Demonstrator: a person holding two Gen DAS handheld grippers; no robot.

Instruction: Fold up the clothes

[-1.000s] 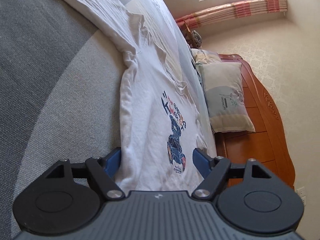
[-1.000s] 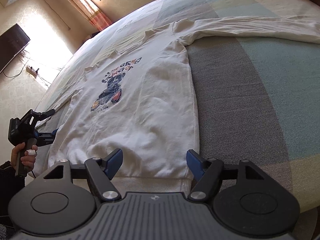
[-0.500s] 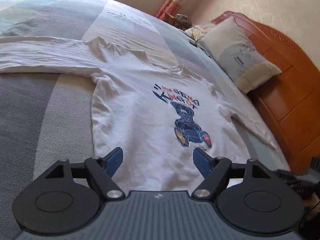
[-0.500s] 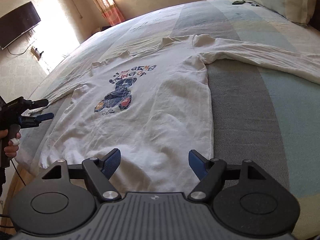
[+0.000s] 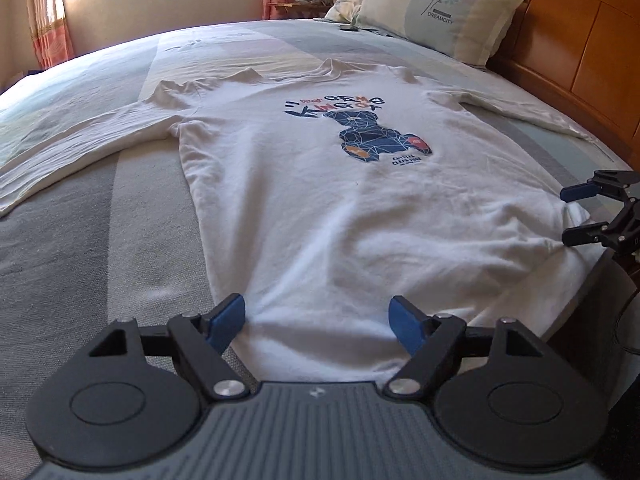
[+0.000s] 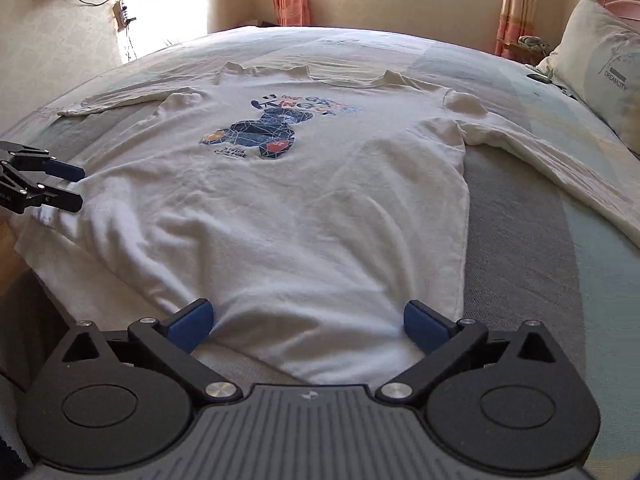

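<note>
Both grippers hang open over the hem: left gripper (image 5: 319,322) and right gripper (image 6: 308,320) hold their blue pads clear of the cloth, the right one's jaws having just been opening, with hem fabric between them but unpressed. A white long-sleeved shirt (image 5: 320,200), soft, creased cotton with a blue bear print (image 5: 376,136), lies flat, sleeves spread, on the striped grey and pale-green bed (image 5: 120,240). Since a second ago both views have rolled level. Its hem droops over the bed's near edge; wide bare bedding flanks it.
</note>
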